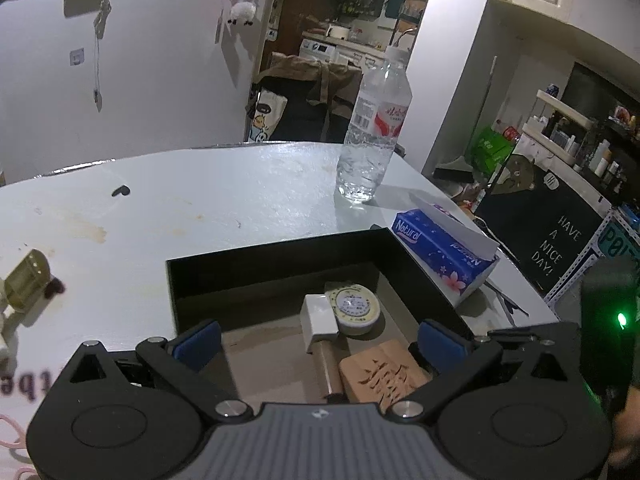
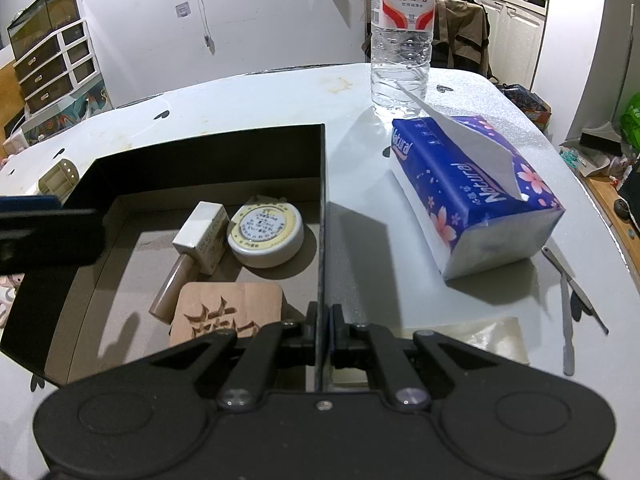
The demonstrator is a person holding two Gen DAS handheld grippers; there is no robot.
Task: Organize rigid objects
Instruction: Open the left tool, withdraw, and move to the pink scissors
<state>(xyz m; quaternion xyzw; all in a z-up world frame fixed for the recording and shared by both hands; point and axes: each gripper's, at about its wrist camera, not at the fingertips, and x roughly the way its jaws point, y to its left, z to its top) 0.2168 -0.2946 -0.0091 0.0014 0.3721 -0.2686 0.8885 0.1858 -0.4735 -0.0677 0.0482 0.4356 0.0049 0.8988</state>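
A black open box [image 1: 276,250] [image 2: 208,148] stands on the white table. Inside lie a round white tin [image 1: 354,310] [image 2: 266,234], a white-capped tan tube [image 1: 320,322] [image 2: 200,236] and a carved wooden block [image 1: 384,376] [image 2: 228,308]. My left gripper [image 1: 320,340] is open over the box's near part, empty, fingers either side of the tube and block. My right gripper [image 2: 322,332] is shut on the box's right wall near its front corner. The left gripper's finger [image 2: 44,236] shows at the left in the right wrist view.
A water bottle [image 1: 374,128] [image 2: 402,36] stands behind a blue tissue pack [image 1: 444,254] [image 2: 476,196] right of the box. A gold cylinder [image 1: 26,280] [image 2: 58,178] lies left of the box. Metal tools [image 2: 568,300] and a clear wrapper [image 2: 480,340] lie at the right front.
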